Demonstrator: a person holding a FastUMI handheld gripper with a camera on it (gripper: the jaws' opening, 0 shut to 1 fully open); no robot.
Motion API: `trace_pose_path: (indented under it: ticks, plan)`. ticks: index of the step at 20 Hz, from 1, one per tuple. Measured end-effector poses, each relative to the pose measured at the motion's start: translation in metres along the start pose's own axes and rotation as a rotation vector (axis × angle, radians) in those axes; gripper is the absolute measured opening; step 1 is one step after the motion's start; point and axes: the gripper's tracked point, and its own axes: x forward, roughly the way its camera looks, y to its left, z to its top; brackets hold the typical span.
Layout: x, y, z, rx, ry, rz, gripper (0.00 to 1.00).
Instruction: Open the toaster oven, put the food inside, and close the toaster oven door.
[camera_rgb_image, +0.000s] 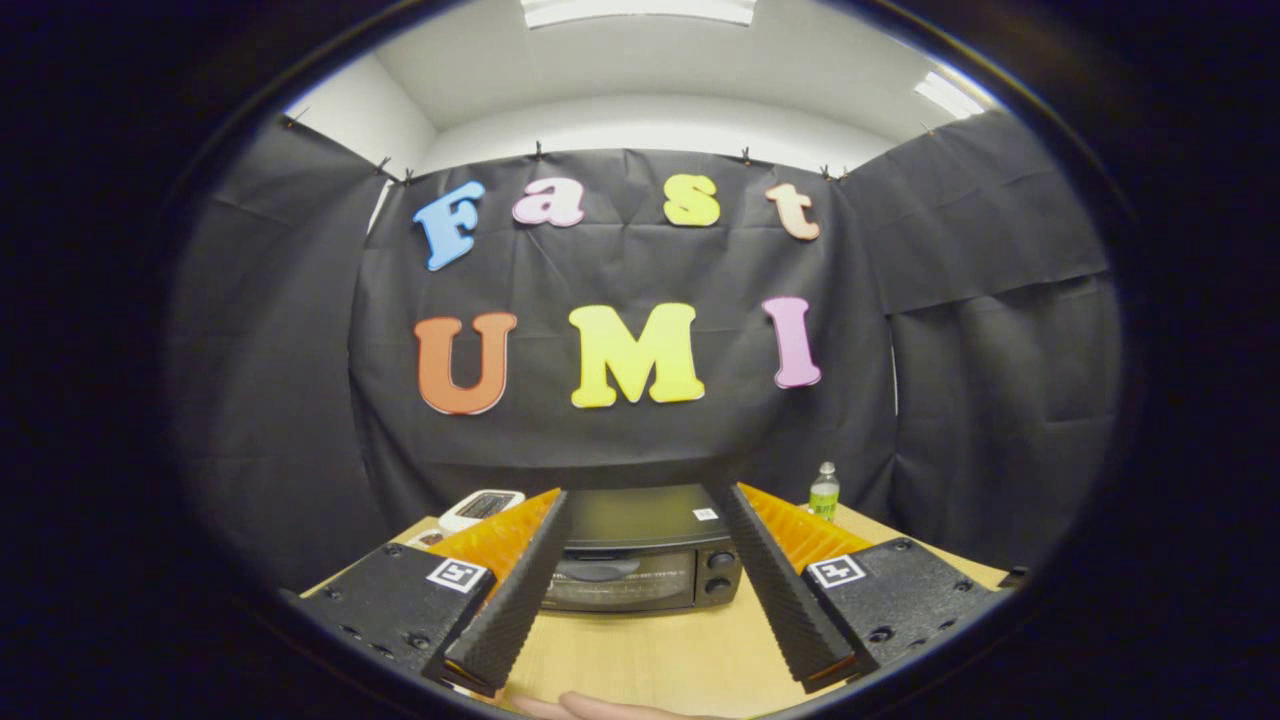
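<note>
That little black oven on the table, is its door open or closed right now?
Closed. The toaster oven's glass door stands flush against its front, handle up top, knobs beside it. The hand-held gripper is open, fingers spread either side, touching nothing.

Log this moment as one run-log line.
stage: approach | gripper: open, holding nothing | toaster oven: door closed, beyond fingers on table | green bottle: beside oven

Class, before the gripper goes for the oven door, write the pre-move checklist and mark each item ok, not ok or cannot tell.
1. Gripper open: ok, fingers spread wide, holding nothing.
2. Oven ahead, framed between the fingers: ok.
3. Door shut, so opening comes first: ok.
4. Bare table between gripper and oven: ok.
5. Food located: cannot tell.
6. Bottle stands off beside the oven, beyond the fingers: ok.
</note>
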Motion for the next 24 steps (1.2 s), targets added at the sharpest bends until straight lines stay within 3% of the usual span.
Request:
trace_pose_path:
  ticks: [8,13,15,17,24]
  plan:
    - [0.095,0.031,-0.064,-0.02,0.062,0.064,1.0]
    - [0.142,0.038,-0.107,0.009,0.126,0.06,1.0]
    - [0.151,0.035,-0.119,0.011,0.147,0.049,1.0]
    - [0.159,0.037,-0.116,0.023,0.087,0.066,1.0]
    - [0.176,0.044,-0.161,0.014,0.179,0.066,1.0]
